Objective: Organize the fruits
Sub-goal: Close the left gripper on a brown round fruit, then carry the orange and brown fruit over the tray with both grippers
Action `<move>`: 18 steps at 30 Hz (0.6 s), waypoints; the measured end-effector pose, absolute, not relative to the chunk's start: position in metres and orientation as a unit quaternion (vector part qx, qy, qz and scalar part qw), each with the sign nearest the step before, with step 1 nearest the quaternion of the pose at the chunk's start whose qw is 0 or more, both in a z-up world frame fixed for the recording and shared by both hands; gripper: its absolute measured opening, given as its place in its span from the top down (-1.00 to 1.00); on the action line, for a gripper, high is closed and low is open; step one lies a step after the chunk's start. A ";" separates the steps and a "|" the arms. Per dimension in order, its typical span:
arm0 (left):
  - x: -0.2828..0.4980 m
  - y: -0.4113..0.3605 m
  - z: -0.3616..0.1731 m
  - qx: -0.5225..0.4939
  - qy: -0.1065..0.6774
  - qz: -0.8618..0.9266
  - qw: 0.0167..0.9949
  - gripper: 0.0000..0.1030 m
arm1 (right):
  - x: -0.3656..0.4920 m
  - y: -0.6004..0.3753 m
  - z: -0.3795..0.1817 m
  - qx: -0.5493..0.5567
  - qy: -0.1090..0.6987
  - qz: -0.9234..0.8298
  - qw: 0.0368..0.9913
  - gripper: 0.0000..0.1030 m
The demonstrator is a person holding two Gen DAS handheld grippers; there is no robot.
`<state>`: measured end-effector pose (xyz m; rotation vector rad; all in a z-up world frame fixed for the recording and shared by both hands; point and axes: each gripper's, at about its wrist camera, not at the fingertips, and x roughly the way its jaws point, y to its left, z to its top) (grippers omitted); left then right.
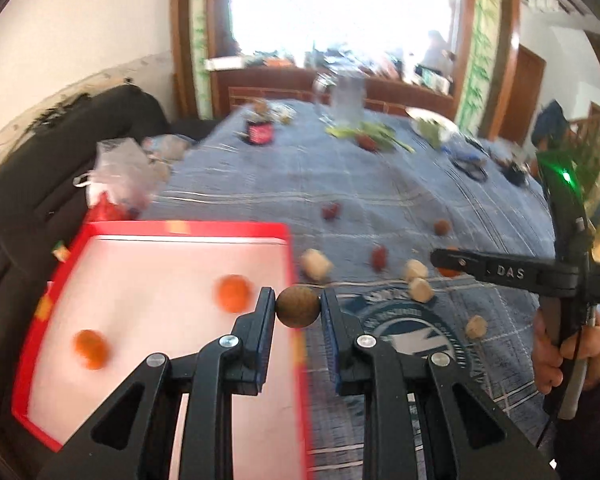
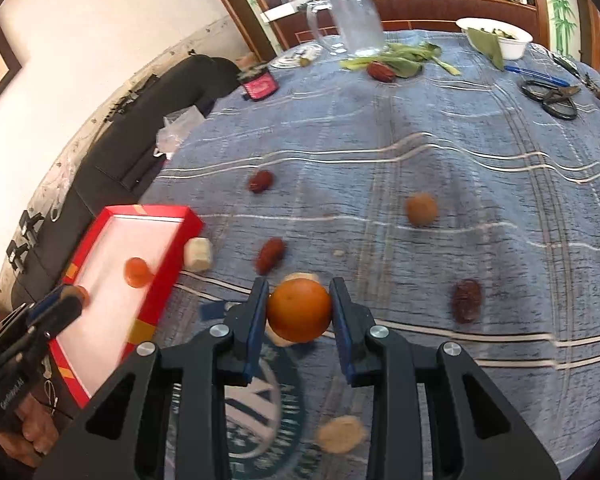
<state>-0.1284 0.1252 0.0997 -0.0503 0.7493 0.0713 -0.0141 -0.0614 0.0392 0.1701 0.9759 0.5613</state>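
Fruits lie scattered on a blue checked cloth covering the surface (image 2: 440,128). Left tool (image 1: 298,306) grips a small round brown fruit (image 1: 298,307) between its two fingers, directly over the right rim of the red tray (image 1: 188,229). Inside the tray rest two orange fruits (image 1: 233,293). Right tool (image 2: 299,310) clamps an orange (image 2: 299,311), held to the right of the tray. Also right of the tray on the cloth sit dark red dates (image 2: 270,255), a tan round fruit (image 2: 421,209) and pale cut chunks (image 2: 198,254).
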 end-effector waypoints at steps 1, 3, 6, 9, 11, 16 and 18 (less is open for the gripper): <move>-0.132 0.131 0.101 -0.026 0.362 0.041 0.931 0.57 | -0.018 -0.053 0.043 0.079 0.458 0.270 0.844 0.35; -0.139 0.148 0.104 -0.033 0.355 0.057 0.932 0.58 | -0.027 -0.030 0.052 0.071 0.447 0.288 0.844 0.35; -0.148 0.167 0.102 -0.043 0.352 0.076 0.932 0.57 | -0.043 0.007 0.064 0.061 0.435 0.323 0.838 0.35; -0.155 0.186 0.097 -0.053 0.353 0.095 0.929 0.57 | -0.057 0.043 0.071 0.044 0.429 0.351 0.831 0.35; -0.160 0.196 0.094 -0.058 0.354 0.106 0.928 0.57 | -0.066 0.066 0.073 0.032 0.426 0.366 0.827 0.35; -0.169 0.219 0.086 -0.070 0.355 0.132 0.923 0.57 | -0.075 0.098 0.071 0.015 0.428 0.379 0.820 0.35; -0.170 0.226 0.082 -0.075 0.359 0.138 0.920 0.57 | -0.076 0.105 0.067 0.007 0.431 0.378 0.819 0.36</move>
